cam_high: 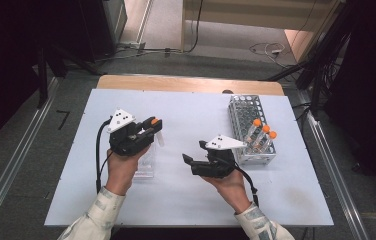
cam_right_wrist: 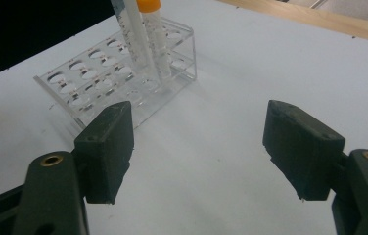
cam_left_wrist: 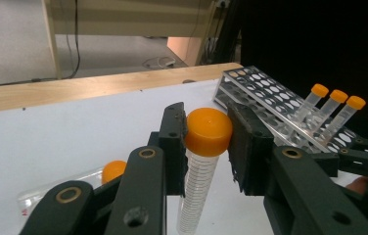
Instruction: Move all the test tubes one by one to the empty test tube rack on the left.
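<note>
Left gripper (cam_high: 152, 131) clamped on a clear plastic tube with an orange screw cap (cam_left_wrist: 202, 161); right gripper (cam_high: 194, 159) spread wide on nothing.

At the left of the white table sheet (cam_high: 186, 195), the left gripper's jaws pinch the tube just under its cap, above a flat clear plastic bag (cam_high: 145, 165) holding another orange-capped tube (cam_left_wrist: 112, 170). Bare sheet lies between the bag and the left edge. In the middle, the right gripper hovers over open sheet, jaws apart and empty. At the right, a clear plastic tube rack (cam_high: 250, 127) stands near the sheet's right edge, carrying three orange-capped tubes (cam_high: 262, 134) in its near end, with many free holes behind.
</note>
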A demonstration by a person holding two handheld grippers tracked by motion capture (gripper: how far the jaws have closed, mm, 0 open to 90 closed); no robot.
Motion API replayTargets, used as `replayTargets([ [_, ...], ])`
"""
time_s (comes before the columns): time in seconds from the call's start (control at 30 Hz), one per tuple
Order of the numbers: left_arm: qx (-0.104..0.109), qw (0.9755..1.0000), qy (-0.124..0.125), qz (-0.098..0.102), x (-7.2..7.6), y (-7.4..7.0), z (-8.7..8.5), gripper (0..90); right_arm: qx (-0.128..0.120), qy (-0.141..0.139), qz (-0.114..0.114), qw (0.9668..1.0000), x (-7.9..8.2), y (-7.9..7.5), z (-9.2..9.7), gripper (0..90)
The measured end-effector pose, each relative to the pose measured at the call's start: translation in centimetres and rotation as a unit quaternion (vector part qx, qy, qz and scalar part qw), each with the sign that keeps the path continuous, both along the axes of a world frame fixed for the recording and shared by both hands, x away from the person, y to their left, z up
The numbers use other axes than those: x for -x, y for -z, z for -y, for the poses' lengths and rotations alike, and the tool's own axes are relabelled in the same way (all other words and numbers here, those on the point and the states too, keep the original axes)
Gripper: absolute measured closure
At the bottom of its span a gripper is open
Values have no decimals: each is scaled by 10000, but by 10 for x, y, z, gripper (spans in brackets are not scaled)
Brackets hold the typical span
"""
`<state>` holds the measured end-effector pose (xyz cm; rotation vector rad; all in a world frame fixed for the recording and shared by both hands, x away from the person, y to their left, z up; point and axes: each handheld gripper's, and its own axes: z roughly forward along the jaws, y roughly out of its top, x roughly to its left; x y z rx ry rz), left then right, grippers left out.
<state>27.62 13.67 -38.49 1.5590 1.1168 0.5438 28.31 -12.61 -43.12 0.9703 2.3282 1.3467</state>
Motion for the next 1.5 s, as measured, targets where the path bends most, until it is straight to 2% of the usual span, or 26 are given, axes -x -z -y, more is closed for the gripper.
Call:
replayTargets([
  [0.13, -60, 9999, -89, 57, 0, -2, -4, 694, -1, 41, -39, 10000, -3, 1, 2, 259],
  [0.33, -15, 9996, -252, 105, -1, -3, -13, 694, -2, 45, -22, 10000, -1, 1, 3, 259],
  [0.63, -142, 9989, -419, 130, 0, 0, -20, 694, 7, 69, -24, 10000, -2, 1, 3, 260],
  [0.83, -223, 9986, -470, 107, -4, 7, -17, 694, 26, 74, -19, 10000, -2, 2, 3, 260],
  [1.03, -452, 9974, -548, 124, -5, 12, -12, 694, 39, 64, -22, 10000, -2, 3, 2, 259],
  [1.17, -487, 9971, -581, 105, -6, 17, -10, 694, 58, 59, -37, 10000, -2, 3, 1, 260],
  [1.33, -605, 9960, -649, 110, -5, 26, -6, 694, 52, 52, -34, 10000, -1, 3, 2, 259],
  [1.5, -652, 9955, -690, 19, -5, 37, -5, 693, 55, 39, -27, 10000, -1, 3, 2, 259],
])
